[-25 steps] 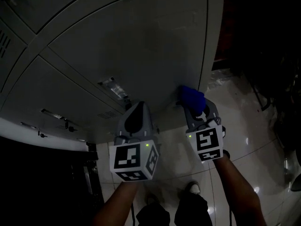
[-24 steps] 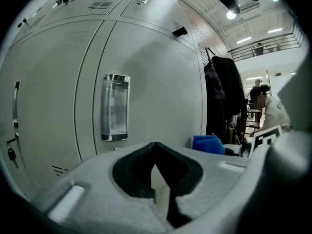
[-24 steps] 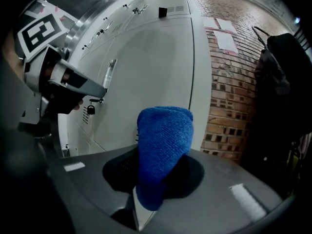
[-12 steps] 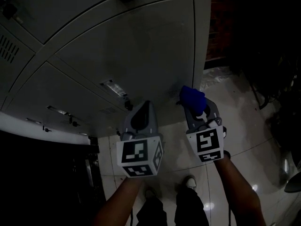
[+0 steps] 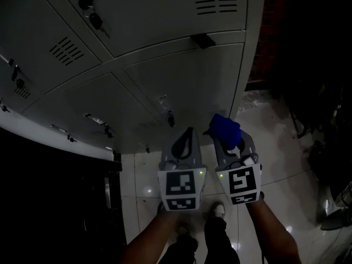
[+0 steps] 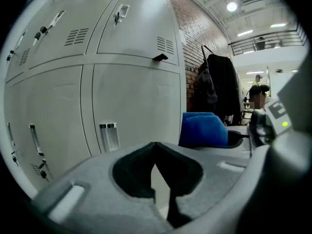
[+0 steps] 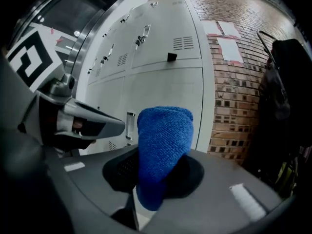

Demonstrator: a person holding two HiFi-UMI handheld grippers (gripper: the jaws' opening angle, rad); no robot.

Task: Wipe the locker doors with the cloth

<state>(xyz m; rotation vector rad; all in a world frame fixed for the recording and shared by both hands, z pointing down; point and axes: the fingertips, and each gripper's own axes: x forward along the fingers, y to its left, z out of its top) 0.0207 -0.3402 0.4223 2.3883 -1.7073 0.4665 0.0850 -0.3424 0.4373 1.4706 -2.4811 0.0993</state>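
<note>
Grey locker doors fill the upper left of the head view, with handles, vents and hanging keys; they also show in the left gripper view as locker doors and in the right gripper view as locker doors. My right gripper is shut on a folded blue cloth, which stands up between the jaws as the cloth and shows beside the left gripper as the cloth. The cloth is held a little in front of the lower right door, apart from it. My left gripper is shut and holds nothing.
A brick wall stands right of the lockers. Dark clothing hangs on a rack beyond it. Glossy tiled floor lies below, with the person's shoes on it. Dark furniture sits at the lower left.
The view has tilted up, bringing the upper locker doors with vents and keys into sight. Both grippers have drawn back from the lower door and sit closer together.
</note>
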